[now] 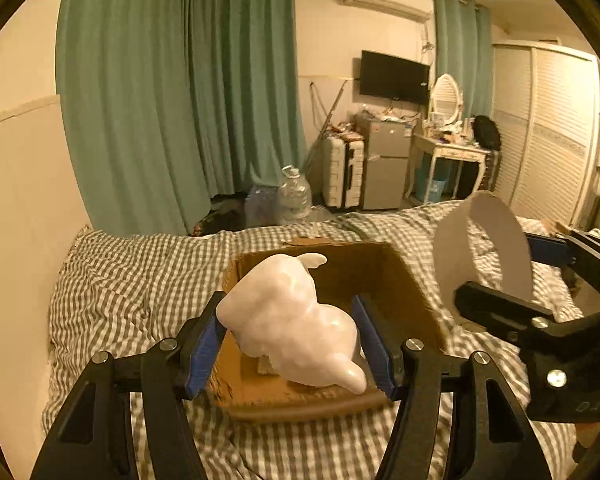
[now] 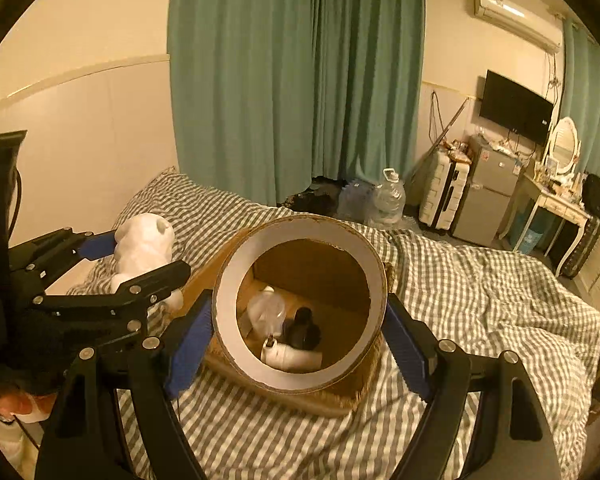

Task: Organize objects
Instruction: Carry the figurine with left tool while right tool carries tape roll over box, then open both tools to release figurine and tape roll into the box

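Observation:
My left gripper (image 1: 290, 338) is shut on a white plush toy (image 1: 292, 320) and holds it above the open cardboard box (image 1: 400, 280) on the bed. The toy also shows in the right wrist view (image 2: 140, 248), at the left. My right gripper (image 2: 298, 332) is shut on a wide tape roll (image 2: 300, 304), held over the box's right side; the roll also shows in the left wrist view (image 1: 496, 248). Through the roll I see the box's inside with a white bottle (image 2: 292, 358), a dark object (image 2: 302, 330) and a clear wrapped item (image 2: 266, 310).
The box sits on a grey checked bedcover (image 2: 480, 300). A wall runs along the bed's left side. Beyond the bed stand green curtains (image 1: 180, 100), water jugs (image 1: 294, 196), a suitcase, a small fridge and a dressing table.

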Demonstrator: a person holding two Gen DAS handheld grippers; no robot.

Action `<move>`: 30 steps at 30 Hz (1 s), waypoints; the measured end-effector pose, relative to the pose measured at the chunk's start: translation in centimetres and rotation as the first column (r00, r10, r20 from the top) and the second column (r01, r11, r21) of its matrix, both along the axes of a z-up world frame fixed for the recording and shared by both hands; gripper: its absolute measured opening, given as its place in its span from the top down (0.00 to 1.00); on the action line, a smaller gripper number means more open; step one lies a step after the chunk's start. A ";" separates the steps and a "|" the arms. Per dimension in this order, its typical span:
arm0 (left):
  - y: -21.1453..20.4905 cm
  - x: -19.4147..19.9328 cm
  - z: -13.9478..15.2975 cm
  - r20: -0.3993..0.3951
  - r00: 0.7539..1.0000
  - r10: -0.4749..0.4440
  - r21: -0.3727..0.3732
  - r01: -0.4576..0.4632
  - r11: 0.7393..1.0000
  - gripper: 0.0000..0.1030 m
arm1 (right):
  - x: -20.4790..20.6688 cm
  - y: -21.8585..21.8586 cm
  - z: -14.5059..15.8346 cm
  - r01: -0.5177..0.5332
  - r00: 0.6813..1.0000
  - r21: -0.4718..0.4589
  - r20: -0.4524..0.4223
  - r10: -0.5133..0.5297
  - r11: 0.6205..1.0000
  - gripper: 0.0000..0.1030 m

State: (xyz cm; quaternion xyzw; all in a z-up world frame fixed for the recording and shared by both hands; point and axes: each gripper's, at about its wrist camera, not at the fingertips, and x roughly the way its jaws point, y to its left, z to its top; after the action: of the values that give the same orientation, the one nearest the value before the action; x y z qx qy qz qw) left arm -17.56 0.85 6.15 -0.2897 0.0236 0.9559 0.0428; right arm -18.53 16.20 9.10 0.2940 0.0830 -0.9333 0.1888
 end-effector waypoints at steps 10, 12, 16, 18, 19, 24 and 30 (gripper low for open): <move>-1.4 -10.5 -4.5 0.113 0.993 0.030 0.006 -0.030 1.000 0.37 | -10.4 0.0 -5.0 0.022 0.993 -0.026 0.115 -0.019 0.999 0.22; -1.6 -11.9 -5.7 0.134 0.991 0.022 0.004 -0.022 1.000 0.37 | -12.4 0.5 -6.3 0.033 0.991 -0.015 0.132 -0.031 0.999 0.22; -1.4 -15.0 -8.5 0.179 0.984 0.016 -0.021 -0.013 1.000 0.37 | -16.8 1.4 -9.6 0.049 0.977 -0.009 0.208 -0.046 0.999 0.22; -1.2 -16.0 -9.7 0.197 0.980 0.009 -0.042 -0.001 0.999 0.37 | -18.0 1.5 -11.1 0.050 0.972 -0.013 0.231 -0.045 0.999 0.22; -1.0 -16.4 -10.1 0.205 0.979 0.012 -0.058 0.000 0.998 0.37 | -18.3 1.3 -11.6 0.044 0.970 -0.014 0.238 -0.039 0.999 0.22; -0.4 -18.7 -11.7 0.245 0.969 0.018 -0.089 0.004 0.996 0.37 | -19.4 0.3 -13.7 0.018 0.967 0.018 0.255 -0.022 1.000 0.22; 0.3 -19.9 -12.5 0.262 0.964 0.032 -0.066 -0.015 0.998 0.36 | -18.5 0.0 -14.2 0.000 0.976 0.021 0.218 -0.005 1.000 0.21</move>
State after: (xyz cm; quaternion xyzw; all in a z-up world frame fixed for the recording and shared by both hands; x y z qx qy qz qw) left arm -37.42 1.11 -6.30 -0.4155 0.0447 0.9081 0.0251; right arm -37.00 16.25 -5.06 0.3966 0.0714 -0.8947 0.1925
